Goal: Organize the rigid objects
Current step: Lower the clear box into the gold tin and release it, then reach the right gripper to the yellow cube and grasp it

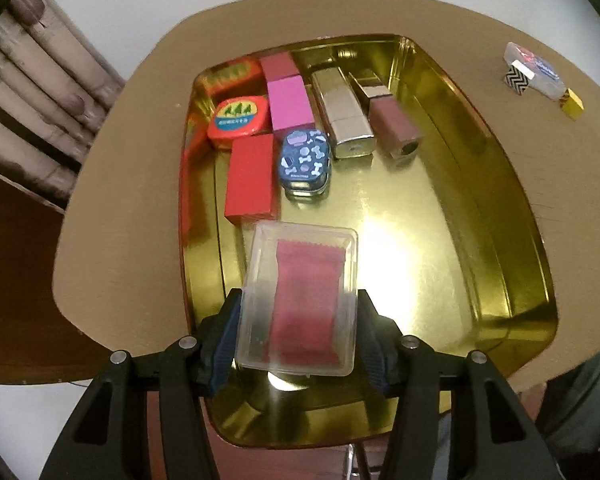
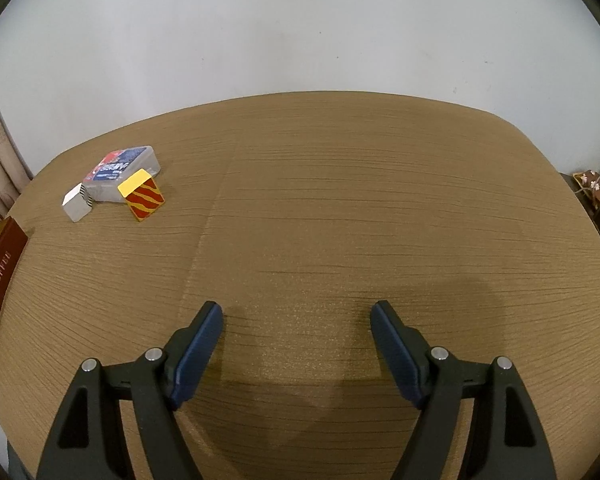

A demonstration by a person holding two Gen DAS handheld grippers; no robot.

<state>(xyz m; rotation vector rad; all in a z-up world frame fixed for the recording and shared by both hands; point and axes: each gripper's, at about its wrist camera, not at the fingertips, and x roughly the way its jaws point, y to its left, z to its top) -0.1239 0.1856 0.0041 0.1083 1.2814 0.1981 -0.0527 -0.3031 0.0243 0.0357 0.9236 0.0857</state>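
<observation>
Gold tray under our left gripper (image 1: 298,332), which has a clear plastic case (image 1: 300,300) between its jaws.

We cannot tell whether the pads still press on the case, which holds a red cloth and hangs over the near part of the gold tray (image 1: 480,208). Ahead of that gripper seven things lie in the tray: a red box (image 1: 250,178), a blue patterned tin (image 1: 305,158), a round red tin (image 1: 240,120), a pink box (image 1: 289,104), a darker box (image 1: 280,66) behind it, a silver case (image 1: 342,114) and a mauve one (image 1: 392,120). Our right gripper (image 2: 296,344) hangs with jaws wide apart, nothing between them, over the bare tan bench (image 2: 340,220). Far ahead to its left sit three things touching: a clear printed box (image 2: 120,174), a white block (image 2: 77,202), a yellow-and-red block (image 2: 142,196). A white wall (image 2: 300,28) stands behind.
</observation>
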